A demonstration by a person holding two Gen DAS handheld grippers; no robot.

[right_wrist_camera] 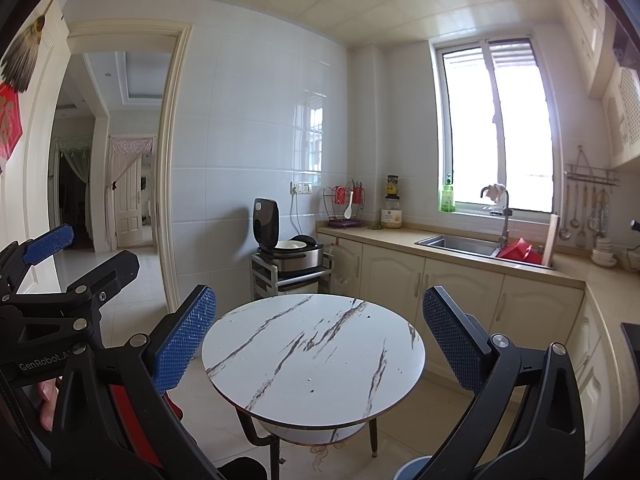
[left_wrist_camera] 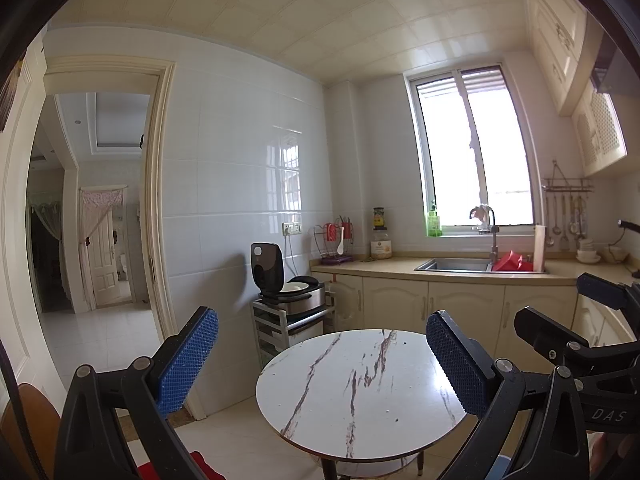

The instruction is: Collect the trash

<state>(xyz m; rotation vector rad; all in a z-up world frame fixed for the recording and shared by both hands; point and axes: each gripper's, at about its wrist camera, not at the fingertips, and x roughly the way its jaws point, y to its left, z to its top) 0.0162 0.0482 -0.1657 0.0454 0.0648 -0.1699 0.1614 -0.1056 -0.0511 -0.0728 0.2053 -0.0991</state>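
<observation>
Both held high over the round marble worktop (right_wrist_camera: 312, 356), nothing in either. Left hand-held gripper (left_wrist_camera: 320, 364) jaws spread wide; right hand-held gripper (right_wrist_camera: 320, 340) same. Trash: only tiny dark specks (right_wrist_camera: 311, 391) on the worktop, no obvious larger piece; something pale lies under it, can't tell what. Risk: wide blue pads likely can't pinch crumbs, just push them off the edge. The two rigs sit close and could clash. Kitchen: sink (left_wrist_camera: 456, 266) under window, rice cooker (left_wrist_camera: 288, 288) open, tiled floor.
</observation>
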